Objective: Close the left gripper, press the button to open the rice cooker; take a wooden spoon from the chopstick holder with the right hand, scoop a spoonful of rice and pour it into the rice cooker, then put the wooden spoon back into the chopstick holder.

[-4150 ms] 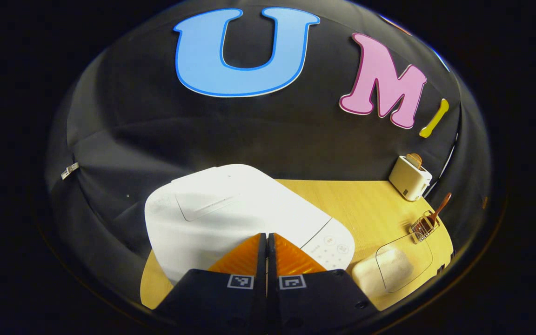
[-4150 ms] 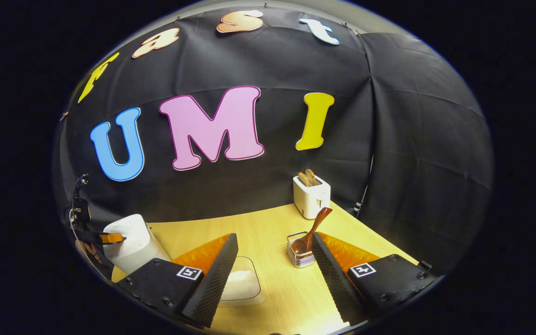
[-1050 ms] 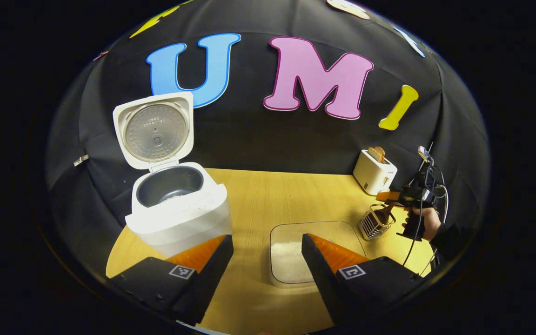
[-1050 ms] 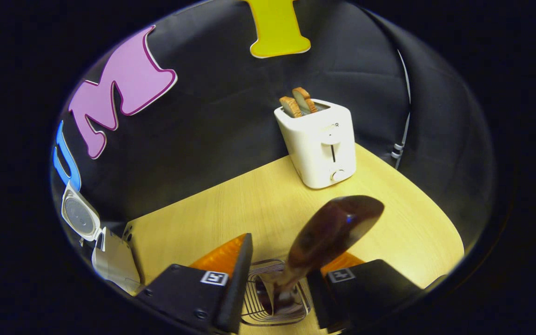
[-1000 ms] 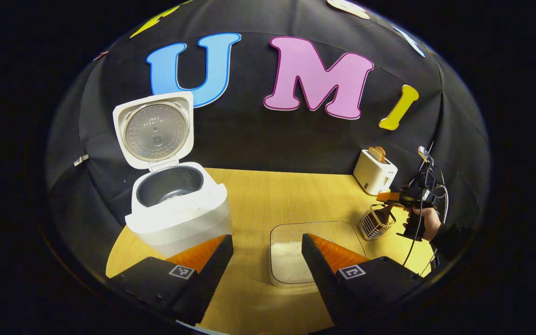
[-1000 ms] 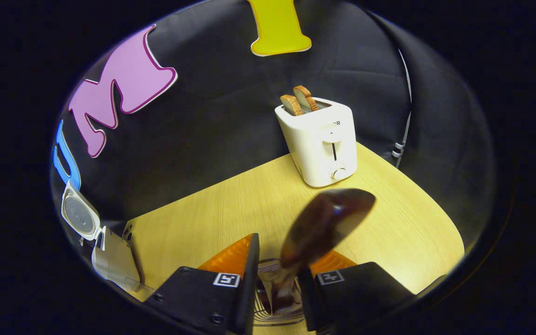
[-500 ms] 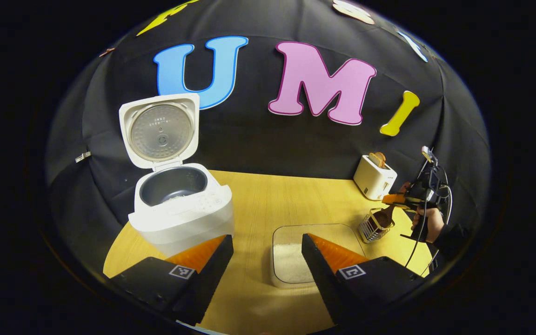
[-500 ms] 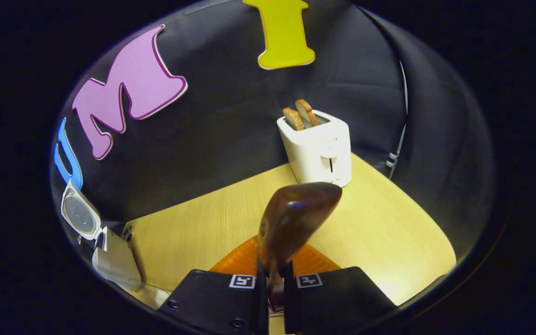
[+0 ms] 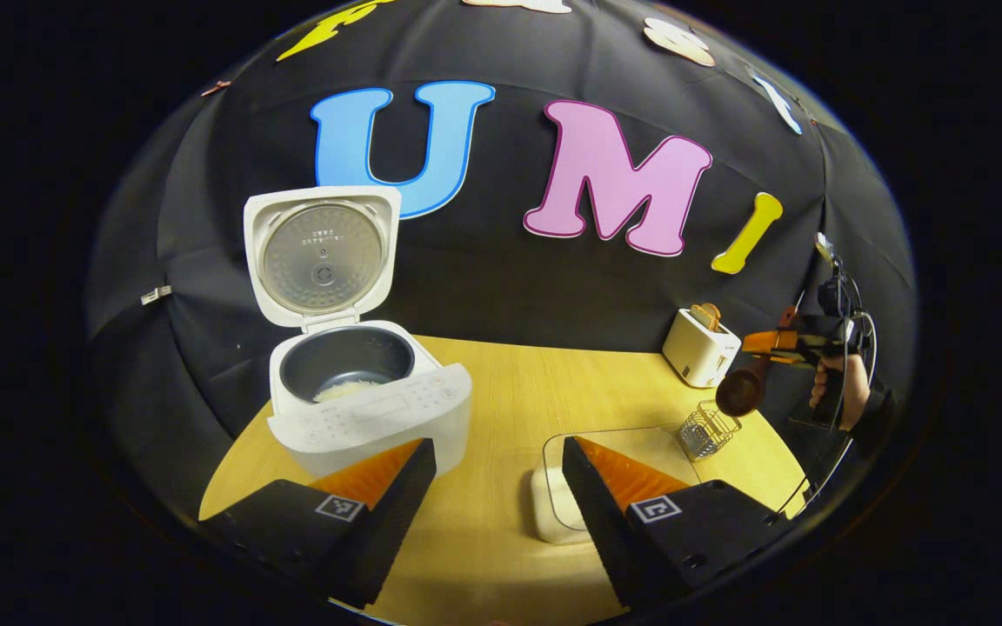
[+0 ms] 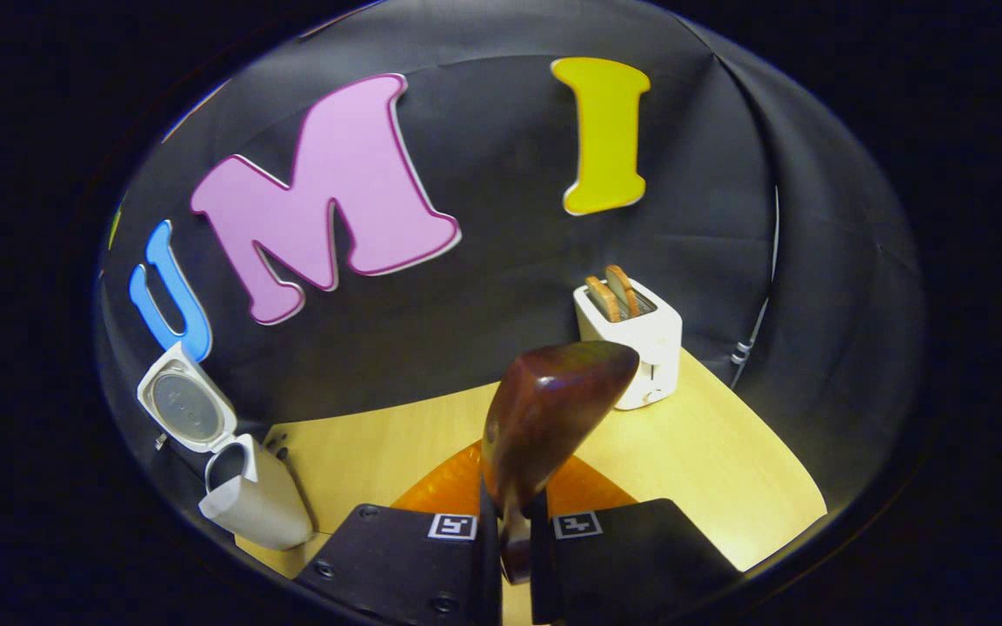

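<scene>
Between my right gripper's (image 10: 514, 530) fingers sits the dark brown wooden spoon (image 10: 544, 417), clamped by its handle; from the left gripper view its bowl (image 9: 738, 393) hangs above the wire chopstick holder (image 9: 708, 430). My left gripper (image 9: 499, 474) is spread wide with nothing in it, low over the pale wooden table (image 9: 553, 382). Behind it the white rice cooker (image 9: 362, 400) stands open, near the clear rice container (image 9: 623, 443).

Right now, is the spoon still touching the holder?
Apart. In the left gripper view the spoon hangs from the right gripper, with clear space above the holder.
</scene>
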Tool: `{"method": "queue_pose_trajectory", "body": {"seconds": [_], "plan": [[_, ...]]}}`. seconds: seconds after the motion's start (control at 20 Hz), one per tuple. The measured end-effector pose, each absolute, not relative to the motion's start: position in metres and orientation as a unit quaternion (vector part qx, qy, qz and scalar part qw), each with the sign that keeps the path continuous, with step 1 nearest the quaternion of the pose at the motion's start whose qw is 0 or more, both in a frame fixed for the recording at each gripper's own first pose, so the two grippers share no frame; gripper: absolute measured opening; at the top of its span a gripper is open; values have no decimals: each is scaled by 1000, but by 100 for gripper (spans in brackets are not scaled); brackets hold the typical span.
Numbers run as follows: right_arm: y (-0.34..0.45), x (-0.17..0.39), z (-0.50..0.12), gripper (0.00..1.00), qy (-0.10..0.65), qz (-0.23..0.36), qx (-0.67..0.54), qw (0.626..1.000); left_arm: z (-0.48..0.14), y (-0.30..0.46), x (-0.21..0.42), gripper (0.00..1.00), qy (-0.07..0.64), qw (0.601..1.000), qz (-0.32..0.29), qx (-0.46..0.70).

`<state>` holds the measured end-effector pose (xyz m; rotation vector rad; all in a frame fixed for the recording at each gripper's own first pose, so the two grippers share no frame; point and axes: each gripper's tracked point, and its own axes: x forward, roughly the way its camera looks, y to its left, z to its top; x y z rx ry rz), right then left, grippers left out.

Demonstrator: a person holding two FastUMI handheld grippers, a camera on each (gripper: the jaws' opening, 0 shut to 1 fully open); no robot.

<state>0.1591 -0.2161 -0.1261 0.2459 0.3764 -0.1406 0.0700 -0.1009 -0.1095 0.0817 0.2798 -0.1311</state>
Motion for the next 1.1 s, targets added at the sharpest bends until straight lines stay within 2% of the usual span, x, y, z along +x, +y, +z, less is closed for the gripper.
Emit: {"method": "queue_pose_trajectory", "body": {"seconds": [0.15, 0.25, 0.5, 0.9, 1.1], "plan": [[-180, 147, -112, 17, 169, -59, 94, 979, -107, -89, 64, 95, 133, 988, -80, 20], [-143, 139, -112, 17, 172, -27, 89, 981, -106, -75, 62, 95, 131, 988, -79, -2], [-81, 121, -153, 17, 210, 13, 57, 976, -114, -43, 55, 95, 129, 988, -75, 32], [-69, 103, -252, 17, 281, -15, -12, 960, -143, -15, 34, 95, 154, 985, -81, 5], [-69, 89, -280, 17, 308, -25, -24, 951, -146, -7, 29, 95, 152, 985, -82, 1]]}}
